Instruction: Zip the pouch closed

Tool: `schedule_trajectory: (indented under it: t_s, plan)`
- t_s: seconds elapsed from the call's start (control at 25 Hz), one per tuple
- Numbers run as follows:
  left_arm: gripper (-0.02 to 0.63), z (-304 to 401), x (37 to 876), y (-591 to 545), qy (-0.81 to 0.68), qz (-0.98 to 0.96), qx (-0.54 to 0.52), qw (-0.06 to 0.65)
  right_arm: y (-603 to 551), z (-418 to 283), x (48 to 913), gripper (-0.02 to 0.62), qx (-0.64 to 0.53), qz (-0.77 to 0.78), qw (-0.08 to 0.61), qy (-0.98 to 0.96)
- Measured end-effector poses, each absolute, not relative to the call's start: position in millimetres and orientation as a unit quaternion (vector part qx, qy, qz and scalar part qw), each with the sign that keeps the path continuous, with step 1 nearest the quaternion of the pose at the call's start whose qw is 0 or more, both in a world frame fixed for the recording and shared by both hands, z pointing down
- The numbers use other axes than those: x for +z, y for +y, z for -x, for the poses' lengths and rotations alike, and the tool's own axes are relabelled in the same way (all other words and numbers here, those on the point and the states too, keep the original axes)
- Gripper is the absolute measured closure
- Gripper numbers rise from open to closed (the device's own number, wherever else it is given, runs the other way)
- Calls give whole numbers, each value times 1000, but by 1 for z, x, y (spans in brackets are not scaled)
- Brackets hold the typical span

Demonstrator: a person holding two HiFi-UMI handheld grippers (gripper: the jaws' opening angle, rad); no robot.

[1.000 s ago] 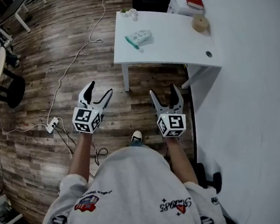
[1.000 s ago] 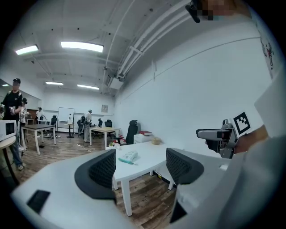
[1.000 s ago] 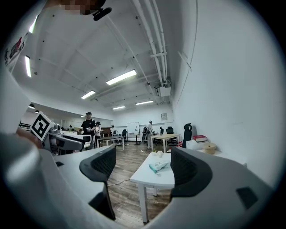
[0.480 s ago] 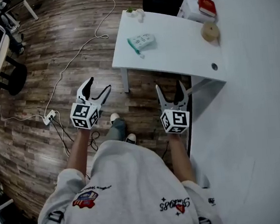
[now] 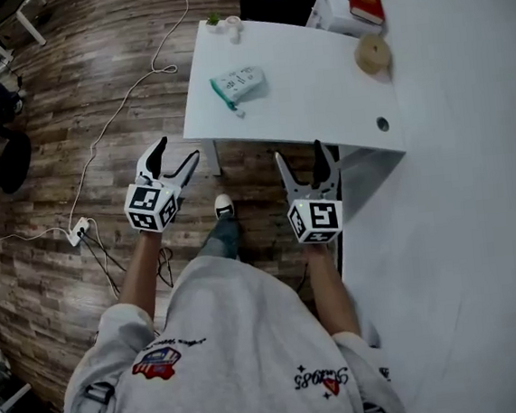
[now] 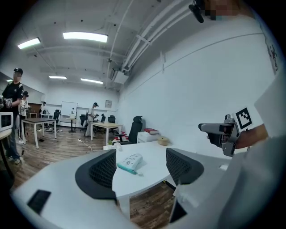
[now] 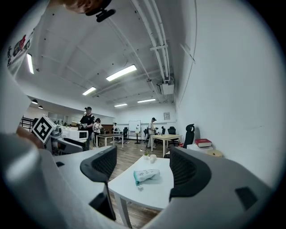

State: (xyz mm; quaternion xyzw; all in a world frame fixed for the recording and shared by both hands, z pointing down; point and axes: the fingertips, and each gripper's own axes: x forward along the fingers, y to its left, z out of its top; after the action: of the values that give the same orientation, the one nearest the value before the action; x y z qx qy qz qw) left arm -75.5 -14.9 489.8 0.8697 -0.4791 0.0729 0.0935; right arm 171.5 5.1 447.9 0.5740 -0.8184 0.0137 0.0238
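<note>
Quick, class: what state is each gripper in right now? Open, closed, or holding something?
Left gripper: open, holding nothing.
Right gripper: open, holding nothing.

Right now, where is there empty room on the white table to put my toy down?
The table is bare in the middle, between the pouch and the tan roll, and along the near edge up to the cable hole. The far edge is busier: a small plant at one corner, a red book by the other.
</note>
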Motion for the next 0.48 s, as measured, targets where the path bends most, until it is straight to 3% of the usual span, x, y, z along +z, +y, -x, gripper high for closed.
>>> schedule_trajectory:
  t_s: [0.48]
  plan:
    - [262, 70, 507, -187, -466, -875, 75, 112, -151, -144, 467, 247, -12, -532, 105, -840]
